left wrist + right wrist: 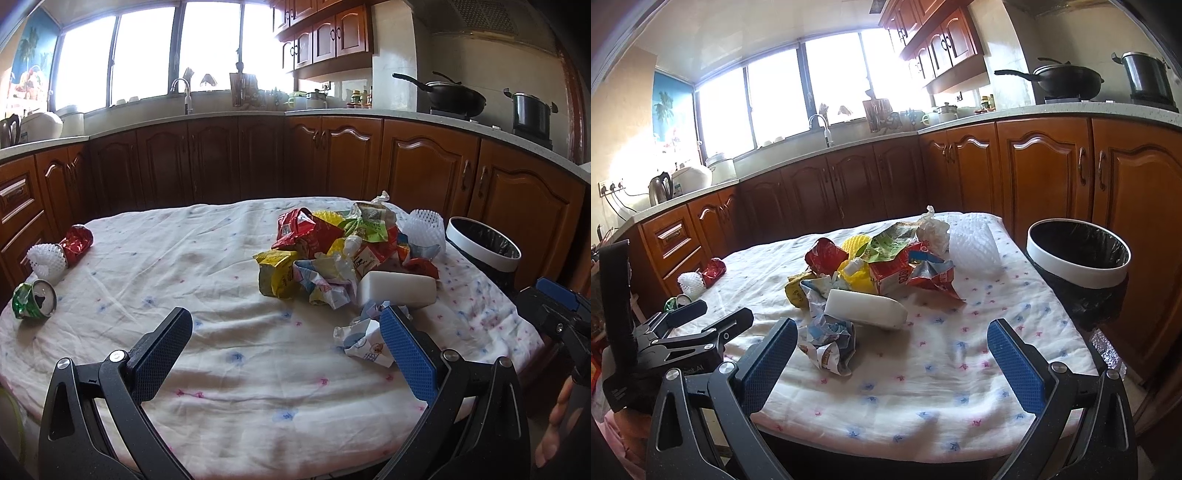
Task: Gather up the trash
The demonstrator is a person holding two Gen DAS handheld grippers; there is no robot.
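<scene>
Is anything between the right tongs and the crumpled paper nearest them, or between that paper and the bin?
Nothing visible blocks the open right tongs from the crumpled paper. Toward the bin, only bare tablecloth lies between; the white foam block sits just behind the paper.

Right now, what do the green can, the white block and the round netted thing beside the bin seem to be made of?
Green can: thin metal, probably aluminium; shiny top with pull-tab opening, dented body.
White block: looks like matte foam or sponge, smooth with rounded edges; uncertain.
Netted thing: soft white foam mesh, probably fruit netting; open lattice pattern shows.
Bin: glossy white rim, likely plastic, with a thin black plastic liner.
</scene>
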